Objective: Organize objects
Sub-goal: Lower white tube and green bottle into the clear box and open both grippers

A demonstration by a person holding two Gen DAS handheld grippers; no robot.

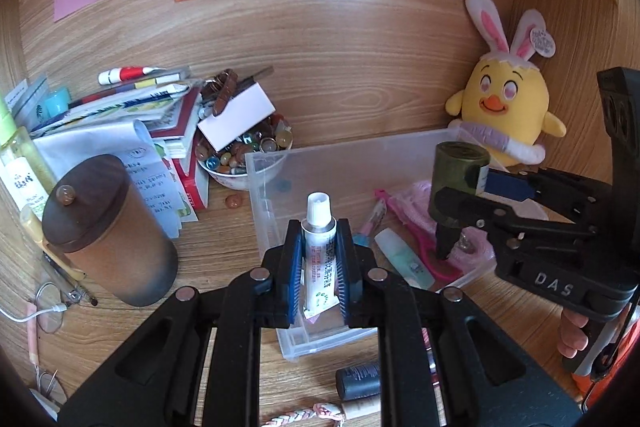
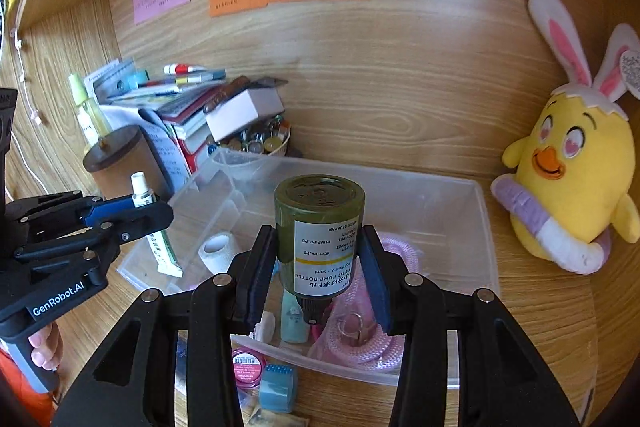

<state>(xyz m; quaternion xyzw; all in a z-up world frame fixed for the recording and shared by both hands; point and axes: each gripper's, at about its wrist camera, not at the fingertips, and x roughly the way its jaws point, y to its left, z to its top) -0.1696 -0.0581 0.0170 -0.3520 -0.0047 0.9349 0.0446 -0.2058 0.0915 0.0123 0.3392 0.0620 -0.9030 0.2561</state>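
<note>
My left gripper [image 1: 319,255] is shut on a small white tube [image 1: 319,251] with a white cap, held above the near left part of the clear plastic bin [image 1: 344,155]; this gripper also shows in the right wrist view [image 2: 136,205]. My right gripper [image 2: 320,263] is shut on a dark green pump bottle [image 2: 320,227], held upside down over the bin [image 2: 460,211]; this gripper also shows in the left wrist view [image 1: 464,183]. The bin holds a pink rope [image 2: 380,339], a pink comb [image 1: 420,239] and a pale green tube [image 1: 404,255].
A brown lidded jar [image 1: 108,227], a pile of books and papers [image 1: 132,115] and a bowl of beads [image 1: 244,151] stand left of the bin. A yellow chick plush [image 2: 576,183] sits at the right. Small containers [image 2: 276,383] lie on the wooden desk in front.
</note>
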